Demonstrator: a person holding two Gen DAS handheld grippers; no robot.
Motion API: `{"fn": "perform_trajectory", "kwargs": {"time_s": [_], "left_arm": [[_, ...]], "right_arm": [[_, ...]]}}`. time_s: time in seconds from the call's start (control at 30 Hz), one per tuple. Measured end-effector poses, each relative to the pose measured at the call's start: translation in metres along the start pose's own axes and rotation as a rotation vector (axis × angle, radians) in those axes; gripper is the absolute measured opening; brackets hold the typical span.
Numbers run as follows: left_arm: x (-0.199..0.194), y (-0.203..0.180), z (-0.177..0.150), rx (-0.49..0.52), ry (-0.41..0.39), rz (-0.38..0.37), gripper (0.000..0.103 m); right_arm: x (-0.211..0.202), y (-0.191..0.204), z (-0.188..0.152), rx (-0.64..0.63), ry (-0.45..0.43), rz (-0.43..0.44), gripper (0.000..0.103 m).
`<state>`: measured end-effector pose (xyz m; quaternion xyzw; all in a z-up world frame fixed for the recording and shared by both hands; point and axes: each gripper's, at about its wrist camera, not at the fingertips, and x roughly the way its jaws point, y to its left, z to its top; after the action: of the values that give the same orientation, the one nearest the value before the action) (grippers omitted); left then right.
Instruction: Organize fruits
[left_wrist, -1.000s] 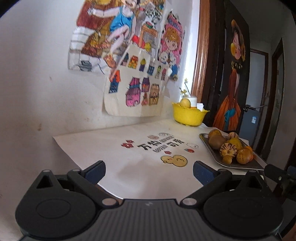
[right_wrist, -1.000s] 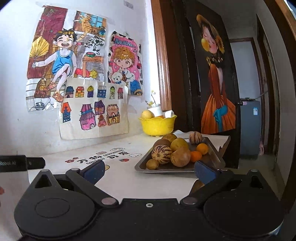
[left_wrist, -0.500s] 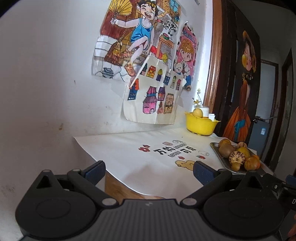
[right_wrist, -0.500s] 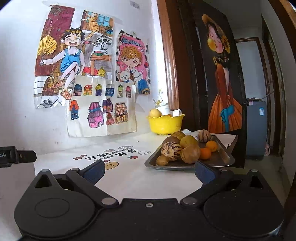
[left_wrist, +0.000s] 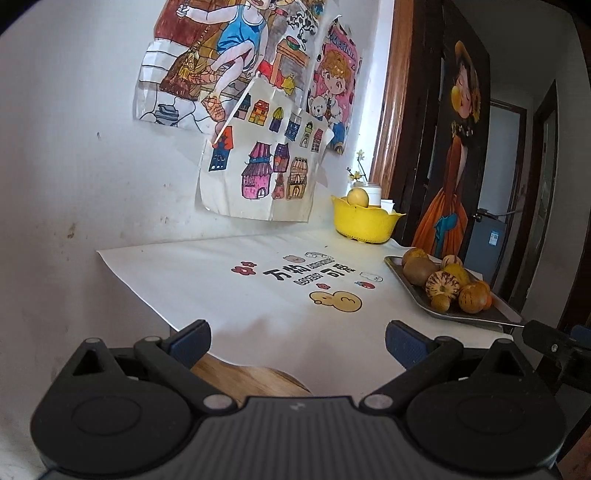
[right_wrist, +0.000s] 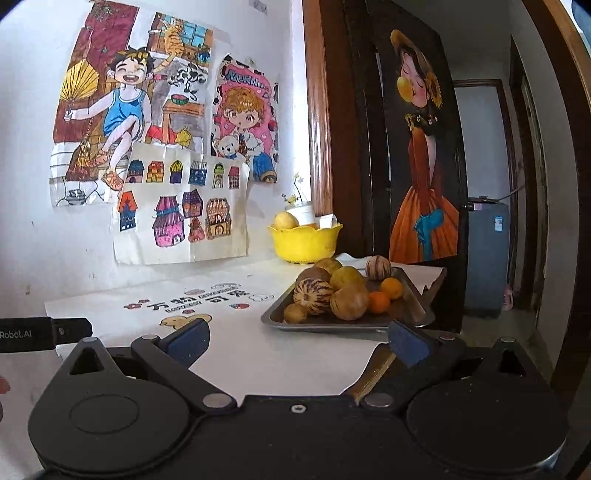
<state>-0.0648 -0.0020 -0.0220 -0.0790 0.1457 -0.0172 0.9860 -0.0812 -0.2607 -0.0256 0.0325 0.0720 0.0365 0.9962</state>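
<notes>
A metal tray (right_wrist: 412, 295) on the table's right side holds several fruits: a striped melon (right_wrist: 313, 296), brown and yellow fruits and small oranges (right_wrist: 378, 301). It also shows in the left wrist view (left_wrist: 406, 285). A yellow bowl (right_wrist: 304, 243) with a pale fruit (right_wrist: 285, 221) stands at the back by the wall; it shows in the left wrist view (left_wrist: 364, 223) too. My left gripper (left_wrist: 297, 341) is open and empty over the table's front left edge. My right gripper (right_wrist: 299, 341) is open and empty just in front of the tray.
A white printed cloth (left_wrist: 258, 280) covers the wooden table (left_wrist: 243, 376). Children's drawings (right_wrist: 147, 140) hang on the wall behind. A dark door with a painted girl (right_wrist: 421, 155) stands to the right. The table's right edge drops off beside the tray.
The left wrist view has swung and moved closer to the table, with the posters higher in frame. The right gripper has edged closer to the tray. Both grippers stay open.
</notes>
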Motion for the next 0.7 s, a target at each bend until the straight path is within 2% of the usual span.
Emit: {"fn": "perform_trajectory", "kwargs": {"time_s": [0.2,0.7], "left_arm": [[-0.0004,-0.0015,0.0006,0.014,0.030,0.024,0.103],[-0.0026,0.0002,0.0008,0.024,0.045,0.056,0.103]], "right_arm": [[0.0043,0.0020,-0.0017,-0.006,0.028,0.020,0.103],[0.0064,-0.0014,-0.0016,0.006,0.035,0.028,0.103]]}}
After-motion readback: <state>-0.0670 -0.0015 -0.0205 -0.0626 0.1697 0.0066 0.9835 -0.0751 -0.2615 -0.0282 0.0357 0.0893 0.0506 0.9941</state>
